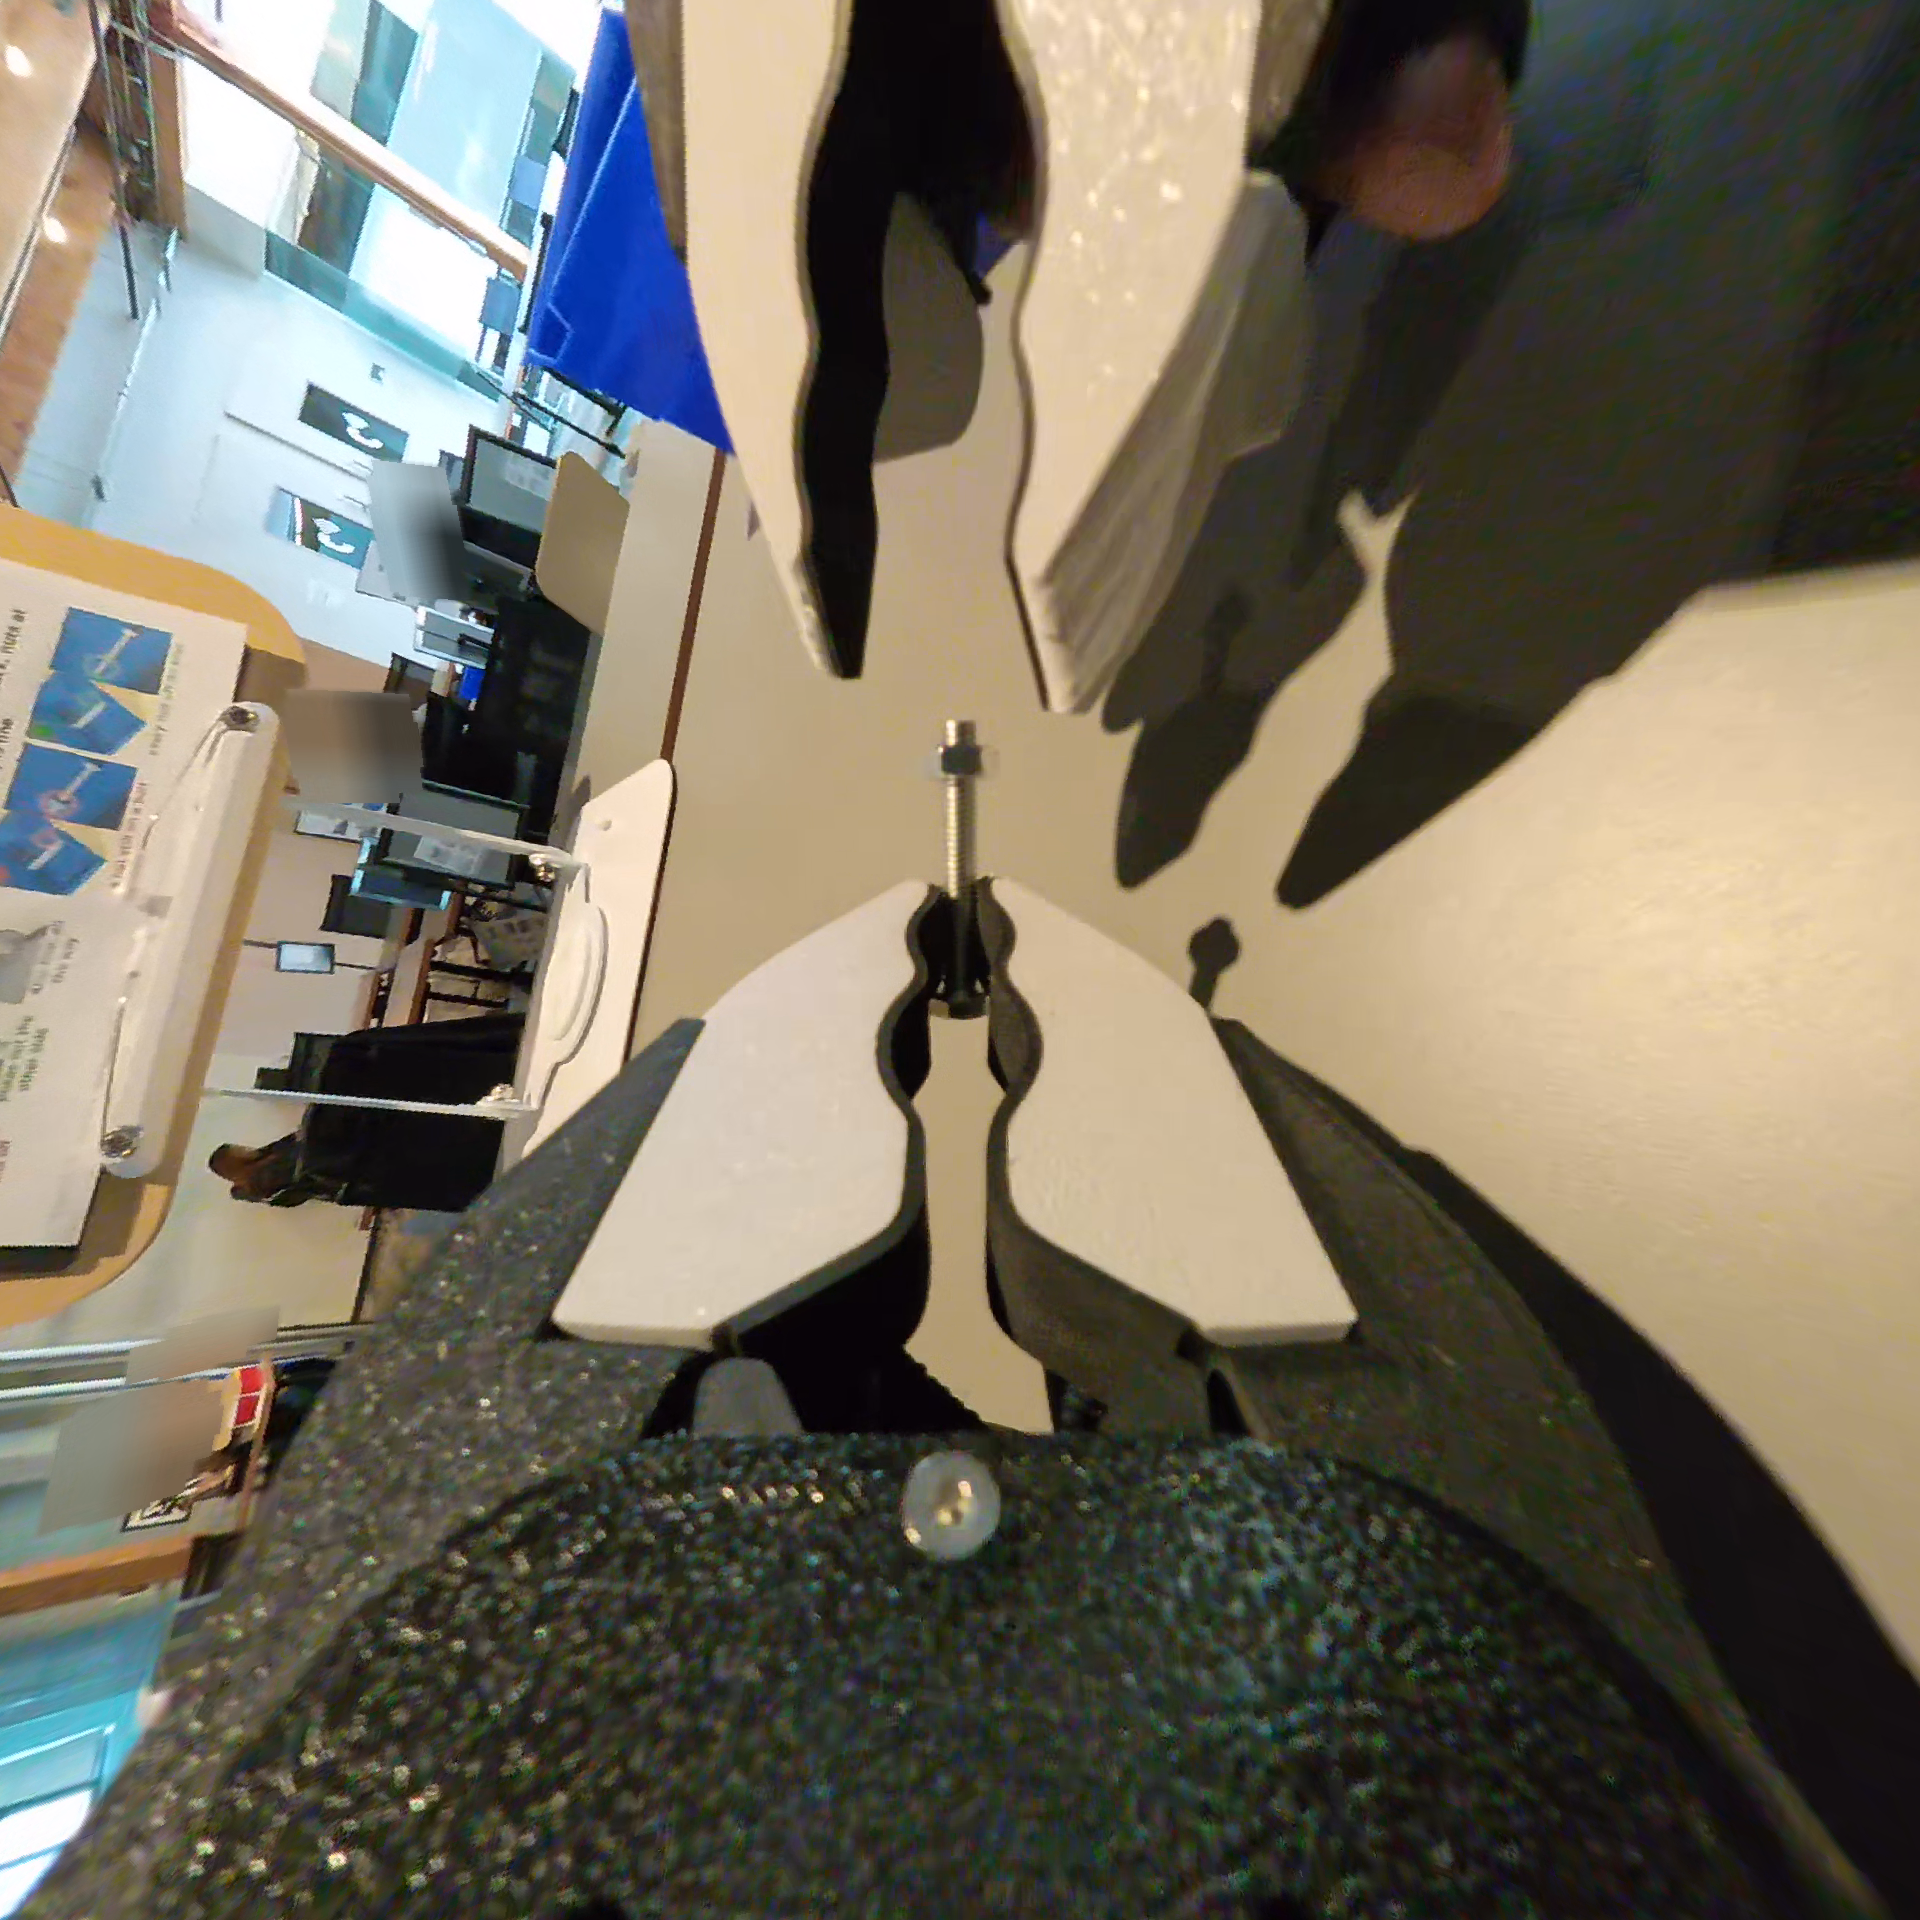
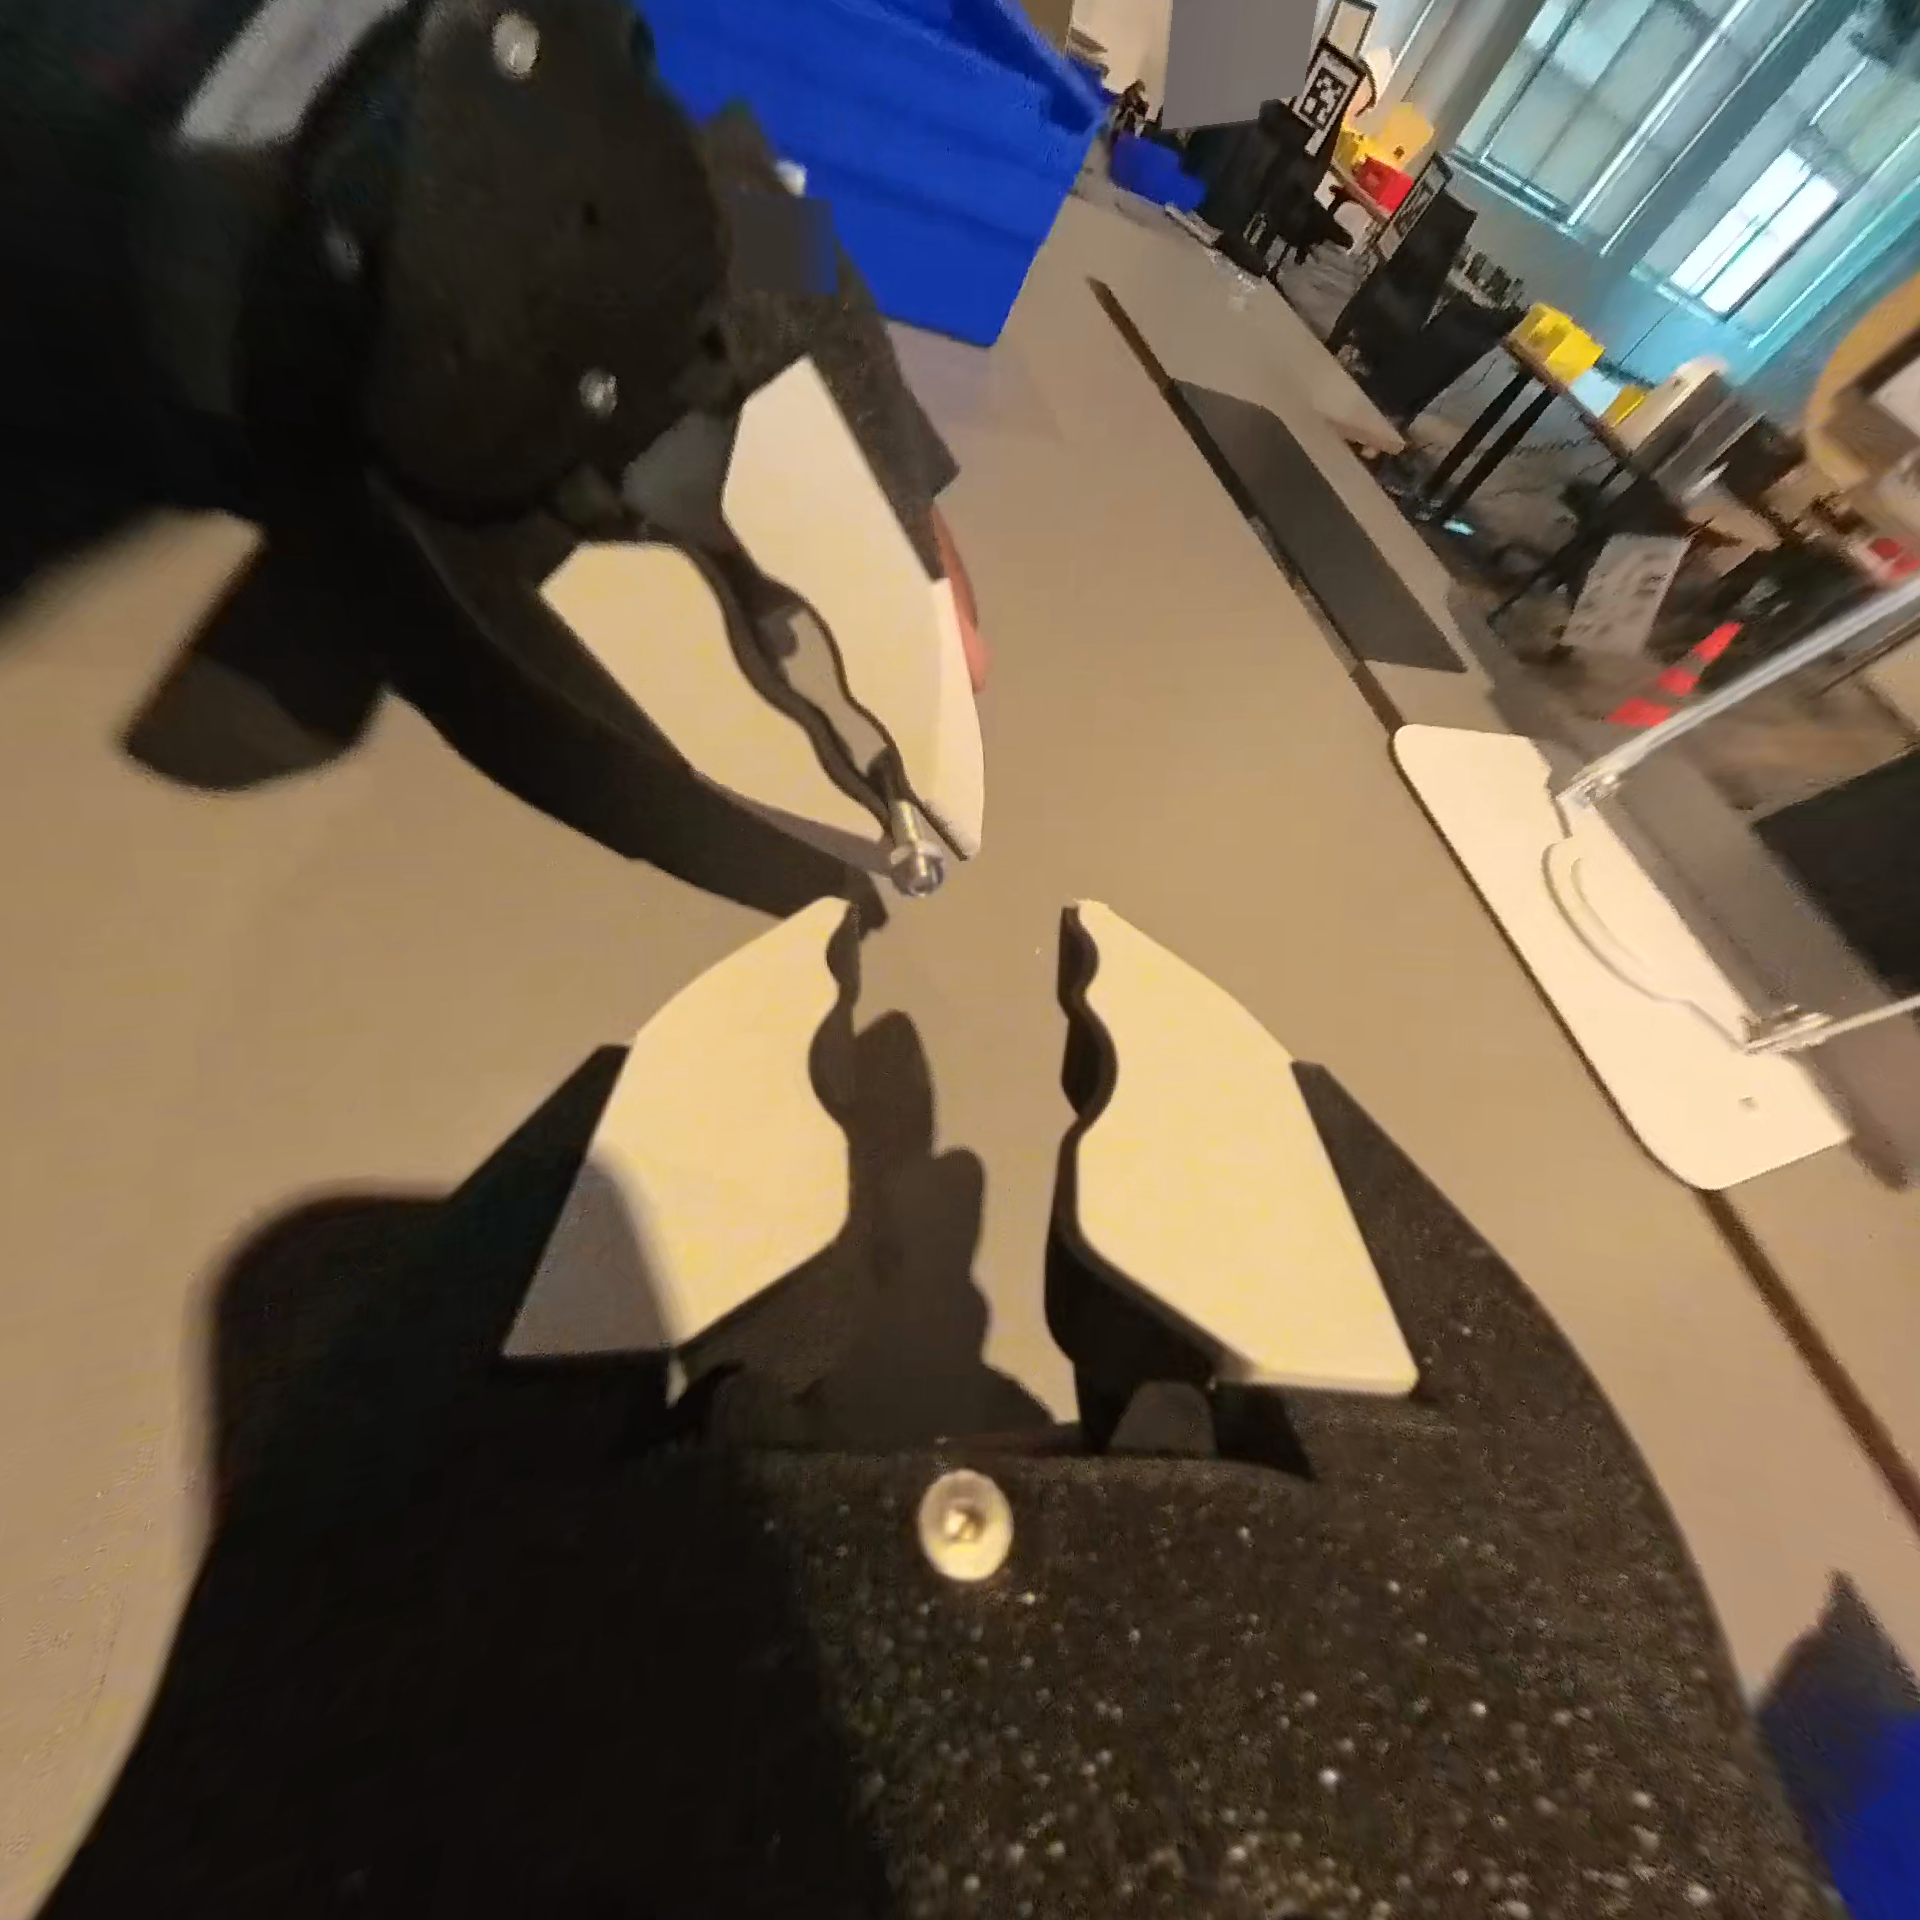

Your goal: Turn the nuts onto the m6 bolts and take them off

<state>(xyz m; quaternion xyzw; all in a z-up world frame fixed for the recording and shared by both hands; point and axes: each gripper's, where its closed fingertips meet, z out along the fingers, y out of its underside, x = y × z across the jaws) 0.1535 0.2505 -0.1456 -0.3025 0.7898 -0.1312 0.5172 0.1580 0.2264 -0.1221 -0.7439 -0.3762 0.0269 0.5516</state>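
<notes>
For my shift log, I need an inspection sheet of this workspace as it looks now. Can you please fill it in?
Surface: grey table, bare under both grippers.
Job's things: bolt clamped by its head end, its threaded end pointing away from the fingers; nut sits near its free tip.
Clutter: white plate with clear bracket at the table edge; blue bin farther back; instruction sheet on a side table.
Grippers: left gripper shut on the bolt; right gripper open, empty, facing the nut.
Cables: nothing seen.
Surroundings: open workshop hall with windows, further tables, and yellow bins.
</notes>
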